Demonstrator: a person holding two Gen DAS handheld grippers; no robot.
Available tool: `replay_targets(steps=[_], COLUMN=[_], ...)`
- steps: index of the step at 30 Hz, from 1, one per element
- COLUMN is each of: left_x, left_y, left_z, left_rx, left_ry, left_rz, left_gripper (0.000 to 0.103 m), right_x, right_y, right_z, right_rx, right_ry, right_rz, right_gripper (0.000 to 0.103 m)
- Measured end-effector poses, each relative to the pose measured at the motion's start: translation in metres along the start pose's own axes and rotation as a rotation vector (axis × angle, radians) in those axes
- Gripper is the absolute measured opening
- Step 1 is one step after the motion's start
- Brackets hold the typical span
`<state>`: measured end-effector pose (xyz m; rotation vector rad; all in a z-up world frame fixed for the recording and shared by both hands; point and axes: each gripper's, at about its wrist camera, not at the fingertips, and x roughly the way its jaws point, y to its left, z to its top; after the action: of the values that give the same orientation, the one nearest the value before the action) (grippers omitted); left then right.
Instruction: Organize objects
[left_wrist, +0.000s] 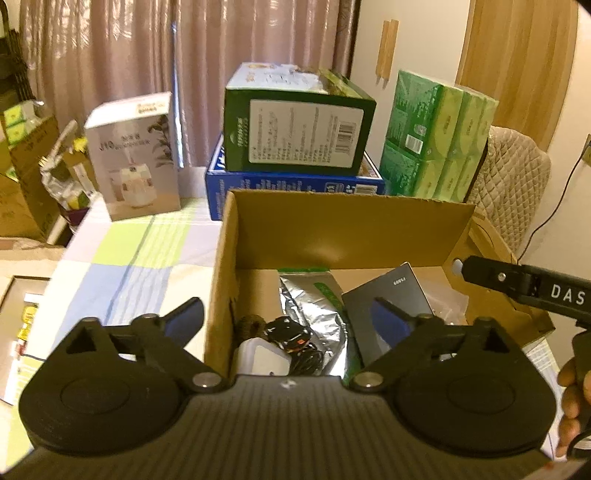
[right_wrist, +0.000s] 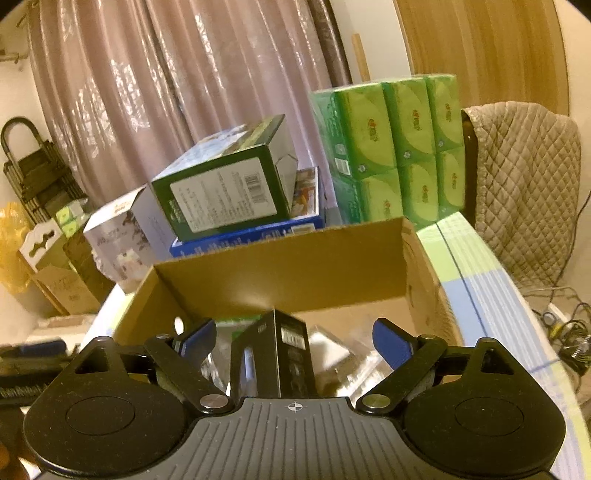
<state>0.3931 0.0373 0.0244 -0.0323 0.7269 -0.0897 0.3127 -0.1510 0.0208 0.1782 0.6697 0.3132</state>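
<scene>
Both tongs stand released over the cardboard box (left_wrist: 332, 225) on the counter (left_wrist: 140, 254): left tongs (left_wrist: 291, 317) above the foil pouch (left_wrist: 314, 306), right tongs (right_wrist: 293, 338) astride the black carton (right_wrist: 284, 354), untouched. We should lift clear without snagging the rim.

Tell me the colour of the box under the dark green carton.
Blue box, clearest in left wrist view.
</scene>
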Motion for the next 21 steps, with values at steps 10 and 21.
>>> replay_targets(steps=[10, 21], left_x=[-0.068, -0.179], left_y=[-0.007, -0.026], left_z=[-0.028, -0.086], left_rx=[0.003, -0.03], left_ry=[-0.018, -0.041], left_rz=[0.014, 0.01], left_gripper=[0.102, 0.102], right_x=[-0.08, -0.185], right_y=[0.004, 0.018], right_z=[-0.036, -0.083], right_rx=[-0.055, -0.06], right_ry=[0.037, 0.055], right_rz=[-0.039, -0.039], right_gripper=[0.089, 0.089])
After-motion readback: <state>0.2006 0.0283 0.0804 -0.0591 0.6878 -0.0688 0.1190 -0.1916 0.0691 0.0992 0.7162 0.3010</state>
